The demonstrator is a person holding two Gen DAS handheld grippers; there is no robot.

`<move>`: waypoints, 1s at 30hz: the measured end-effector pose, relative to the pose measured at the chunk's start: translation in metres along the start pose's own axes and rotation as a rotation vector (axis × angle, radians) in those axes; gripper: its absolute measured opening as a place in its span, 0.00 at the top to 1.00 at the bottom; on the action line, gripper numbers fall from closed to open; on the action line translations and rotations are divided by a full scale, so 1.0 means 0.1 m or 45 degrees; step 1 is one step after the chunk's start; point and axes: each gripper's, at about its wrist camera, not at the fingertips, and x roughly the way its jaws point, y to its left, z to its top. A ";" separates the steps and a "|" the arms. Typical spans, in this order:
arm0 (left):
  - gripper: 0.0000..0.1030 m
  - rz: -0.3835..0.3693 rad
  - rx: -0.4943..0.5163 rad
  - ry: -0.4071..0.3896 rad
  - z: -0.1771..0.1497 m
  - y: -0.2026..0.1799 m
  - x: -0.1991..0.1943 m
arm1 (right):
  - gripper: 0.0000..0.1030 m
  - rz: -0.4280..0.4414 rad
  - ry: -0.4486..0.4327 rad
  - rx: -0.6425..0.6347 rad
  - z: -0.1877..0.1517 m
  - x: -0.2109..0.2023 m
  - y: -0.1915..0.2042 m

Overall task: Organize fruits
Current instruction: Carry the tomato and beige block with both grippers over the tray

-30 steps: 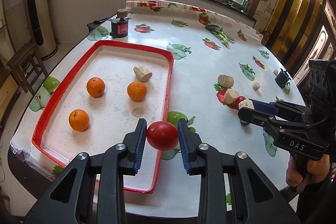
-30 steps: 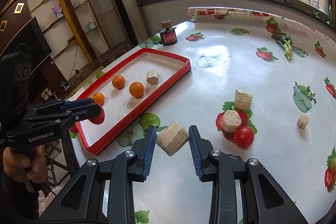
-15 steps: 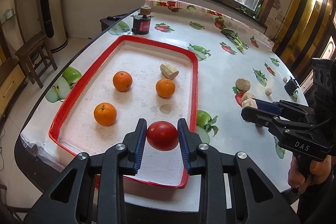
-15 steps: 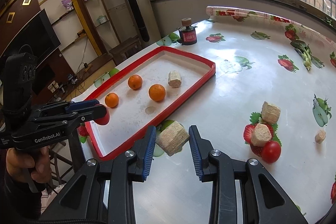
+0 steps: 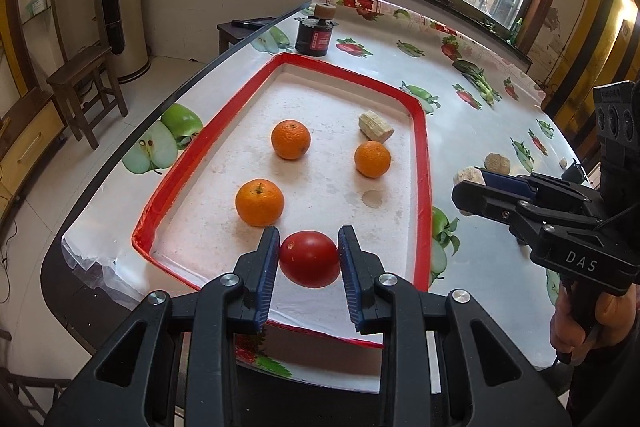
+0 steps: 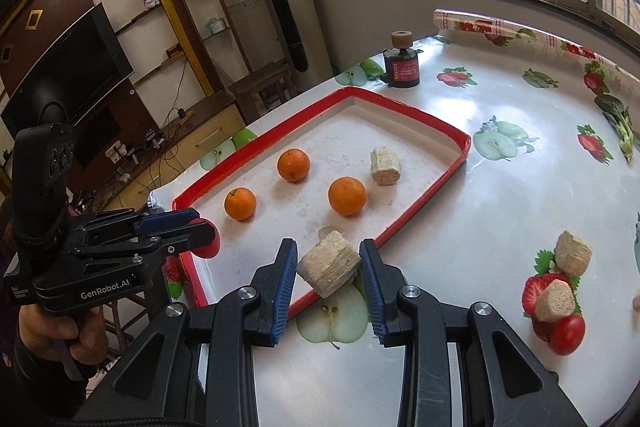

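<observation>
My left gripper [image 5: 309, 261] is shut on a red tomato [image 5: 309, 258] and holds it over the near end of the red-rimmed white tray [image 5: 422, 131]. Three oranges [image 5: 291, 139] and one beige cut chunk [image 5: 375, 126] lie in the tray. My right gripper [image 6: 329, 269] is shut on a beige fibrous chunk [image 6: 329, 263], held above the tray's near right rim [image 6: 424, 205]. On the table to the right lie two more beige chunks [image 6: 573, 253] and a small red tomato [image 6: 567, 334].
A dark jar with a cork top [image 5: 314, 35] stands past the tray's far end. The table edge [image 5: 132, 143] runs along the tray's left side, with a wooden stool [image 5: 86, 83] on the floor beyond. A small beige piece [image 6: 637, 301] lies at the far right.
Both grippers have moved left over the tray with their loads still held. The tomato now hangs inside the tray's near end; the chunk has reached the tray's right rim.
</observation>
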 end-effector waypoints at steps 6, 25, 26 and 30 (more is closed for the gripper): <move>0.73 0.014 -0.026 0.016 0.00 0.11 0.07 | 0.68 -0.006 0.041 -0.023 0.11 0.27 0.02; 0.73 0.032 -0.030 0.084 -0.05 0.19 0.30 | 0.68 -0.017 0.159 -0.065 0.11 0.79 0.05; 0.73 0.031 -0.033 0.085 -0.04 0.20 0.30 | 0.68 -0.017 0.161 -0.064 0.11 0.79 0.04; 0.72 0.028 -0.049 0.094 -0.04 0.21 0.31 | 0.65 -0.020 0.169 -0.052 0.11 0.83 0.03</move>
